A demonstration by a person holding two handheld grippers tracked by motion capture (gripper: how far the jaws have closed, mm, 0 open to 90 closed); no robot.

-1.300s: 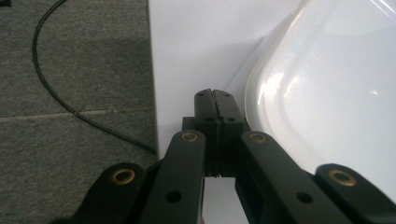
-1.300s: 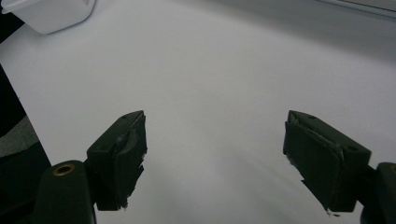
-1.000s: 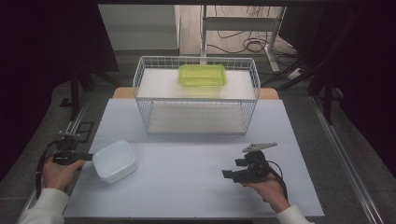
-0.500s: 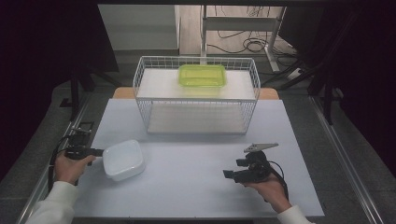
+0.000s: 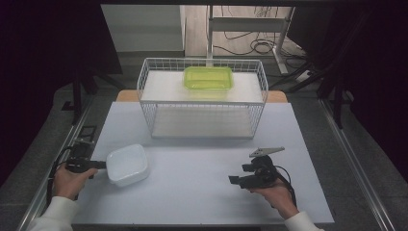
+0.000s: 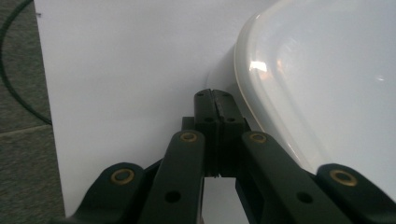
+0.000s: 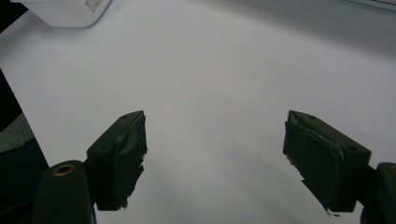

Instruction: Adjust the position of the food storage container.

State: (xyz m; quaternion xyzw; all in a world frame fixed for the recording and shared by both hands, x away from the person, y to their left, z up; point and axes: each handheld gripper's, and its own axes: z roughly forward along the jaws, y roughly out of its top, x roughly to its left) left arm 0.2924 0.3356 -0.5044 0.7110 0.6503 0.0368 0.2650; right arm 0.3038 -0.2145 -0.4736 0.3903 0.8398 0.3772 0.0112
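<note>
The left gripper (image 6: 215, 100) has its jaws pressed flat together with nothing between them. Its tip sits right beside the white tub (image 6: 327, 79), at the tub's left edge, and may be touching it. It does not hold the tub. From above, the left gripper (image 5: 98, 164) lies low on the table (image 5: 192, 192), with the tub (image 5: 127, 164) just to its right, near the front left corner.

The right gripper (image 7: 215, 154) has its jaws wide apart, and only bare white table lies between them. From above, the right gripper (image 5: 234, 180) rests near the front right of the table, well apart from the tub, and it points toward it.

The tub is turned with its smooth side up, so I cannot tell what is inside it, or if it is a lid.

Farther back stands a wire basket (image 5: 202, 103) with a white shelf on top. A green box (image 5: 208, 77) sits on that shelf. It looks empty, as far as I can see. The lower part of the basket looks empty too.

I think the job is near its start. The tub is not lifted and not in the basket yet. I guess the closed gripper is nudging it across the table. Grabbing it and putting it away is all left to do.
</note>
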